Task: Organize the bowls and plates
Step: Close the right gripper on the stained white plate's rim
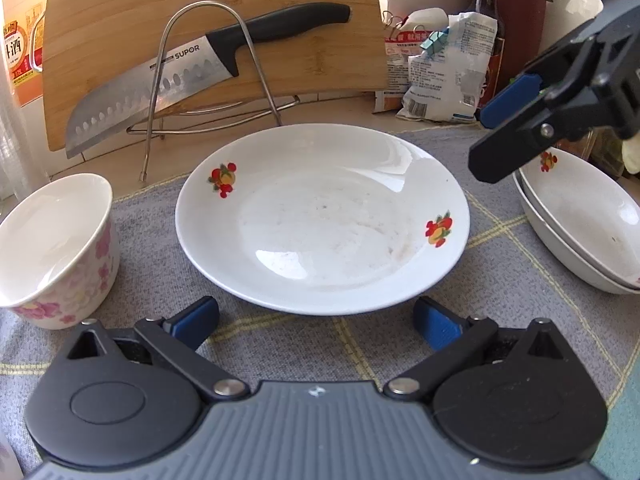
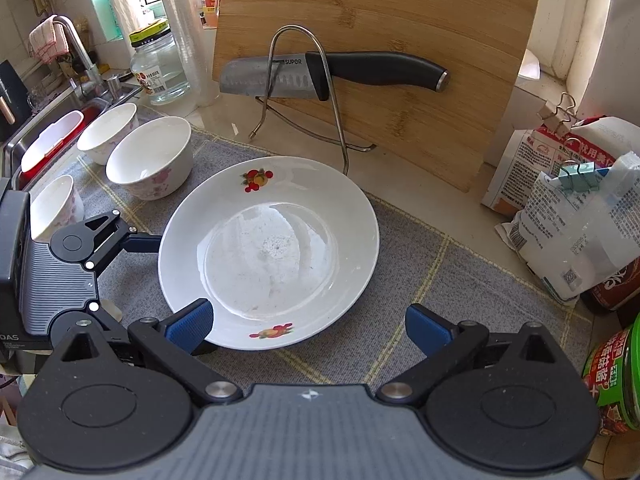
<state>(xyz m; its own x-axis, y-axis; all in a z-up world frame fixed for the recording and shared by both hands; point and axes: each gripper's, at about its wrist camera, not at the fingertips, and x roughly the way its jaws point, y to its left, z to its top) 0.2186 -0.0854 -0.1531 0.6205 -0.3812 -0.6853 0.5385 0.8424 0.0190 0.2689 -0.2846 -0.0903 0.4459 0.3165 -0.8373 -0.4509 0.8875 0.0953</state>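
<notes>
Through my left wrist camera, my left gripper [image 1: 316, 322] sits at the bottom of the frame with its blue pads spread wide, holding nothing. Just beyond them, in the centre, the white plate [image 1: 322, 220] lies flat on the grey cloth [image 1: 500, 280]. A floral bowl [image 1: 56, 248] stands at the left edge, and two stacked plates [image 1: 580, 232] sit at the right edge. My right gripper [image 1: 506, 136] reaches in from the upper right above that stack; I cannot tell its opening here. Behind, a knife [image 1: 180, 76] rests on a wire rack [image 1: 208, 80] against the cutting board [image 1: 216, 36].

Through my right wrist camera, my right gripper [image 2: 308, 330] is open and empty, its left pad overlapping the plate's [image 2: 268, 252] near rim. My left gripper [image 2: 140, 242] is at the plate's left edge. Three bowls [image 2: 150, 158] stand in the upper left.
</notes>
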